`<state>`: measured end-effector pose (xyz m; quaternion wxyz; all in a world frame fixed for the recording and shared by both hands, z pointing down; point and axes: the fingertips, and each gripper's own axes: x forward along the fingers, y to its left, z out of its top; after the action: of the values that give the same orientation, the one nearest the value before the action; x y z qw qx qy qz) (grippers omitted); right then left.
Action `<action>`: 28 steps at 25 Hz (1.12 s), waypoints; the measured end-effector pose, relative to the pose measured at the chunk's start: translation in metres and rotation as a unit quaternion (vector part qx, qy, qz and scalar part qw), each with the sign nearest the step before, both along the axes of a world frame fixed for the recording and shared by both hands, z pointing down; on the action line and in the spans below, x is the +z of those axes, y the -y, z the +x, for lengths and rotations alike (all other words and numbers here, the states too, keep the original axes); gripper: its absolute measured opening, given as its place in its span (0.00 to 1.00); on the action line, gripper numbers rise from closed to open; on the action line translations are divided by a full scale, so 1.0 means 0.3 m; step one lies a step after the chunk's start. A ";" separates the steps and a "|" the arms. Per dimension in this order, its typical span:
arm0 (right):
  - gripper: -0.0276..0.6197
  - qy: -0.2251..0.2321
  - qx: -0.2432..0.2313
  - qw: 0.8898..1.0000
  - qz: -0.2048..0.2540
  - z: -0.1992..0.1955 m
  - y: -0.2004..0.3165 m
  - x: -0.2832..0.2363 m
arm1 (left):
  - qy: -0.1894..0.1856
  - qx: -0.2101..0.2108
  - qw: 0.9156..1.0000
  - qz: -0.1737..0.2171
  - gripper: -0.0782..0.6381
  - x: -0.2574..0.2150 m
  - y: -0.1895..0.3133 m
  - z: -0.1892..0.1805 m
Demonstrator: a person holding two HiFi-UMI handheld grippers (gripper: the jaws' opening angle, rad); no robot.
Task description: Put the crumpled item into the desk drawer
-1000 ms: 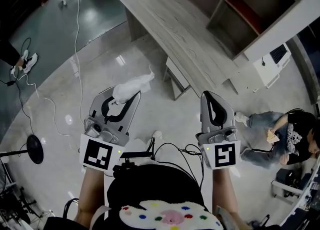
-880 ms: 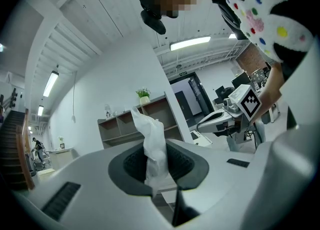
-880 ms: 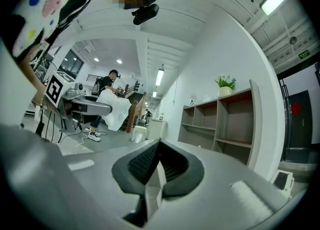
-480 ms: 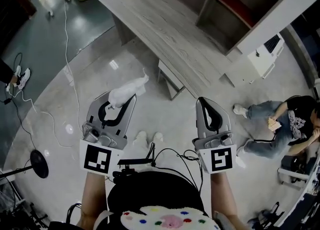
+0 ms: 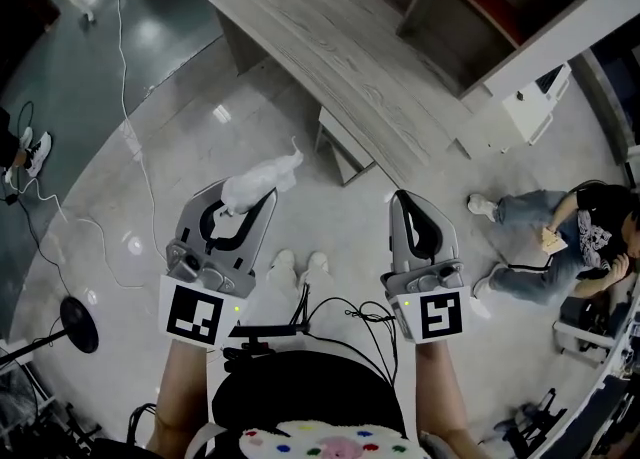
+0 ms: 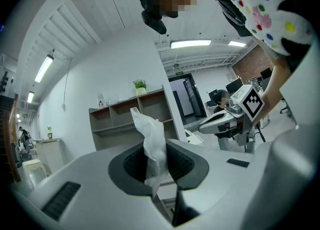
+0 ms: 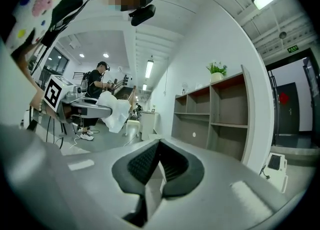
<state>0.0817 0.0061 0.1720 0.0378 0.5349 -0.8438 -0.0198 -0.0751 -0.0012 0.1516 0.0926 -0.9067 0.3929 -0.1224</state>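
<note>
Head view looks down on a pale glossy floor (image 5: 200,177), wide and bare between the person and the long wooden desk (image 5: 340,47), whose near edge runs diagonally ahead. A drawer unit (image 5: 345,147) sits under that edge, well apart from both grippers. A white cable (image 5: 130,137) trails along the left, and a seated person (image 5: 560,247) is off to the right. Both forearms reach forward side by side, with the grippers roughly level. The left gripper (image 5: 248,197) has its jaws partly closed, pinching the crumpled item (image 5: 262,179), a white wrinkled wad that sticks up past the tips. The right gripper (image 5: 412,205) is closed tight with nothing in it.
</note>
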 end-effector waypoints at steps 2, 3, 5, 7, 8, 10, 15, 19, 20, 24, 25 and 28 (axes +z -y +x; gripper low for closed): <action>0.06 -0.005 0.000 1.000 -0.015 -0.003 0.016 0.049 | 0.000 0.004 1.000 -0.013 0.20 0.038 0.013 -0.004; 0.06 -0.008 -0.003 1.000 -0.020 -0.008 0.022 0.073 | 0.000 0.005 1.000 -0.018 0.20 0.058 0.019 -0.007; 0.06 0.000 -0.006 1.000 -0.024 -0.031 0.043 0.098 | 0.000 0.008 1.000 -0.024 0.20 0.095 0.034 -0.011; 0.06 0.008 -0.008 0.999 -0.030 -0.052 0.063 0.127 | 0.004 0.013 1.000 -0.024 0.20 0.127 0.055 -0.014; 0.06 0.009 -0.010 0.999 -0.034 -0.057 0.070 0.148 | 0.004 0.016 1.000 -0.023 0.20 0.143 0.067 -0.013; 0.06 0.005 -0.016 0.999 -0.045 -0.058 0.086 0.200 | 0.006 0.020 1.000 -0.021 0.20 0.178 0.096 -0.004; 0.06 -0.018 -0.039 0.997 -0.071 -0.060 0.128 0.373 | 0.015 0.028 0.999 -0.028 0.20 0.301 0.162 0.013; 0.06 -0.006 -0.038 0.995 -0.094 -0.072 0.159 0.488 | 0.019 0.030 0.998 -0.041 0.20 0.403 0.197 0.015; 0.06 -0.002 -0.037 0.994 -0.100 -0.072 0.167 0.519 | 0.020 0.031 0.998 -0.044 0.20 0.428 0.207 0.017; 0.06 0.013 -0.031 0.991 -0.128 -0.062 0.200 0.652 | 0.018 0.039 0.997 -0.064 0.20 0.535 0.246 0.031; 0.06 0.015 -0.029 0.990 -0.137 -0.057 0.208 0.686 | 0.019 0.042 0.997 -0.068 0.20 0.561 0.254 0.037; 0.06 0.028 -0.019 0.987 -0.160 -0.037 0.233 0.791 | 0.021 0.050 0.996 -0.071 0.20 0.631 0.278 0.059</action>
<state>0.0705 -0.0637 0.4093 0.0987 0.5063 -0.8468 0.1299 -0.0575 -0.0845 0.3409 0.0423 -0.9267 0.3356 -0.1638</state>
